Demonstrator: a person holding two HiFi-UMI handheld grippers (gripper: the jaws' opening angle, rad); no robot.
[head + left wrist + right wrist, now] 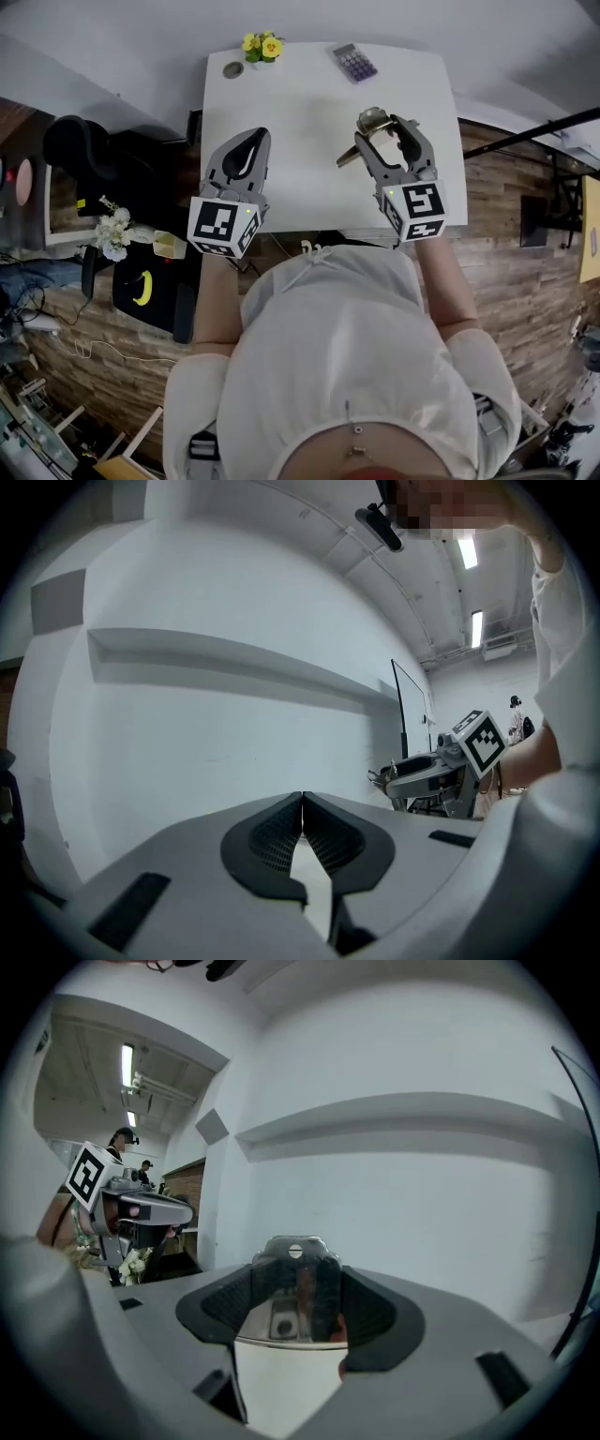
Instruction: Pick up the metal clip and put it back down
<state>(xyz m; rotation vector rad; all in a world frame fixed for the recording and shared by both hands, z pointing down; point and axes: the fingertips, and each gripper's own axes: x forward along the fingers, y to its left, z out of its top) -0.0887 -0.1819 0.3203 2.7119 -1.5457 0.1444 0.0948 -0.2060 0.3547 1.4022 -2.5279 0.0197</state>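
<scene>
- The grey plastic left gripper [251,142] is hovering over the table's 8 o'clock area. Its ribbed black pads [267,836] are pressing together on nothing.
- The white rectangular table [300,103] is lying smooth and bare through its middle, with a small pot of yellow flowers [262,46] sitting at its 11 o'clock edge.
- The shiny metal clip [371,120] is sitting between the jaws of the grey right gripper [386,134], which is clamping across the clip's mirror-bright flat body [292,1283]. The clip appears to be held clear of the table top at about 3 o'clock. Its long axis is running from 1 o'clock to 7 o'clock, with one handle trailing toward the person.
- Bare table is lying straight below the clip, so the put-down looks like a plain lowering and release by the right gripper.
- A grey rectangular calculator [354,62] is resting at the table's 1 o'clock corner, well apart from the clip.
</scene>
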